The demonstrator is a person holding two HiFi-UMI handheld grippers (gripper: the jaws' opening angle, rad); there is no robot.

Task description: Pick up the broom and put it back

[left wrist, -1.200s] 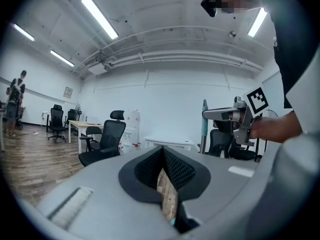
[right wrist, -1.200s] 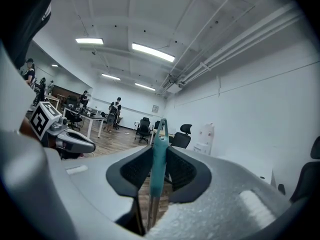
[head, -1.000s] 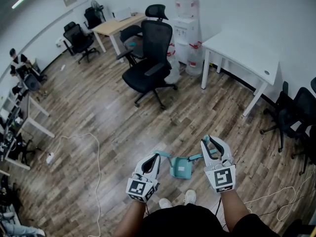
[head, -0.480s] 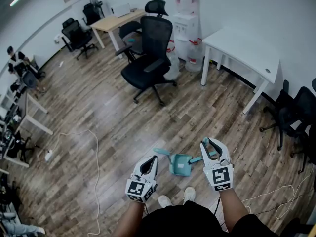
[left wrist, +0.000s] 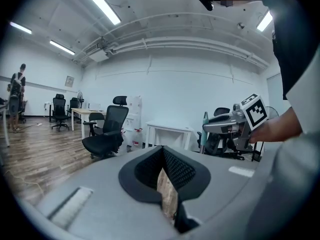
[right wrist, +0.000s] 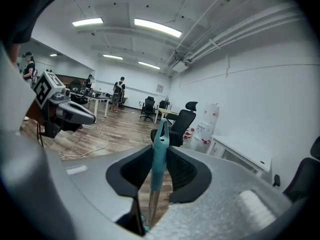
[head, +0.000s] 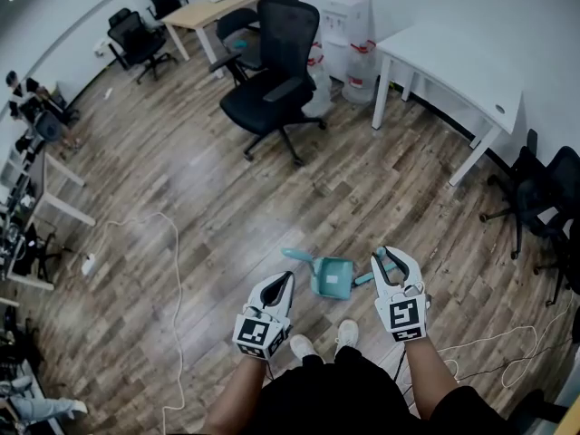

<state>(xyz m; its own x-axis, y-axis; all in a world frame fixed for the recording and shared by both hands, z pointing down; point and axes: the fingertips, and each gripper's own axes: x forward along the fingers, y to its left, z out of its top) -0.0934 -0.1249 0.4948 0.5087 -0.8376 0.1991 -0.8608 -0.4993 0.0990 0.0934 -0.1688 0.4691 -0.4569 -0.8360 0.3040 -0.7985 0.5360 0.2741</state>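
My right gripper is shut on the teal handle of the broom, which stands upright between its pads, the hanging-hole end poking above the fingertips. In the head view the right gripper hovers over the floor with the broom's handle running down-left to a teal dustpan. The left gripper hangs to the dustpan's left, apart from it. In the left gripper view its jaws meet at the tips with nothing between them, and the right gripper shows alongside.
A black office chair stands ahead, a white table at the right by the wall, more black chairs at the far right. A white cable snakes over the wooden floor at left. My shoes are just below the dustpan.
Both grippers have sunk toward the floor, the right one more, still carrying the broom handle. The head view has tipped further down, so the room slid upward.
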